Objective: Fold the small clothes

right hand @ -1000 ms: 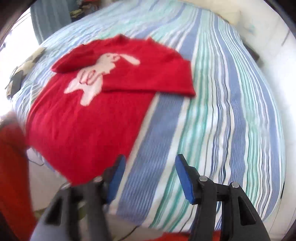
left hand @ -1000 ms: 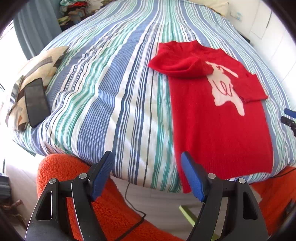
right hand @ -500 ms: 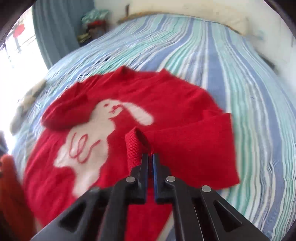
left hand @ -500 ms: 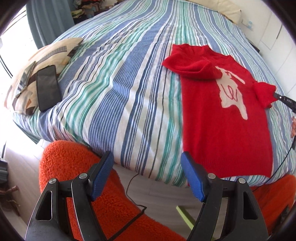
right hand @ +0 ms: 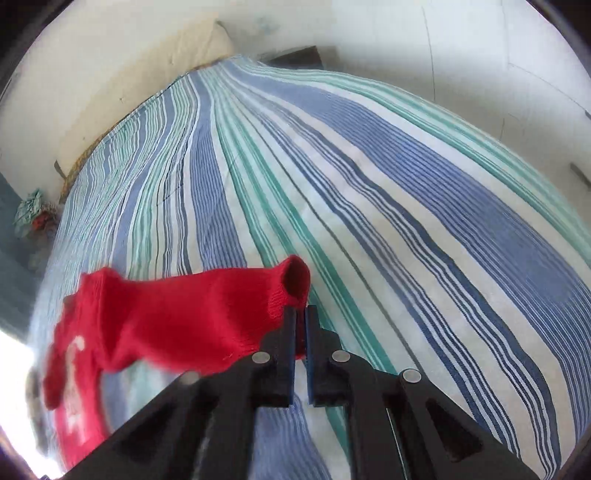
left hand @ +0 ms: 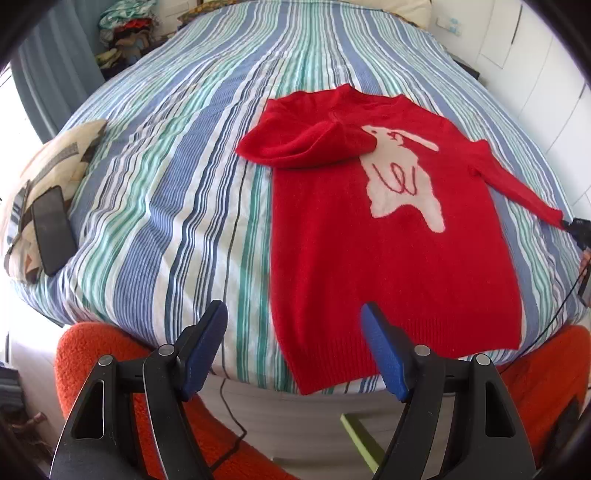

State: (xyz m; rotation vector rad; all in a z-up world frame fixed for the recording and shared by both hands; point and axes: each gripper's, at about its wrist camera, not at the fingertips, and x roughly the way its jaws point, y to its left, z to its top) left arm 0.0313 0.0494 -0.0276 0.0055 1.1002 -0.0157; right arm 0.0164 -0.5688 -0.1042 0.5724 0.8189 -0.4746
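Observation:
A small red sweater (left hand: 388,243) with a white rabbit motif lies flat on the striped bed (left hand: 177,177). Its left sleeve is folded across the chest. Its right sleeve (left hand: 517,184) is stretched out to the right. My right gripper (right hand: 301,314) is shut on the cuff of that sleeve (right hand: 291,284) and holds it above the bed; it shows at the right edge of the left wrist view (left hand: 576,227). My left gripper (left hand: 293,332) is open and empty, above the bed's near edge by the sweater's hem.
A patterned pillow (left hand: 55,162) with a black phone (left hand: 51,236) on it lies at the bed's left edge. An orange fuzzy seat (left hand: 110,350) is below the bed edge. White cupboards (left hand: 535,55) stand to the right. A clothes pile (left hand: 125,29) sits far left.
My right gripper went from open to shut on the right sleeve's cuff, then pulled the sleeve off the chest out to the right. My left gripper stayed open and shifted slightly.

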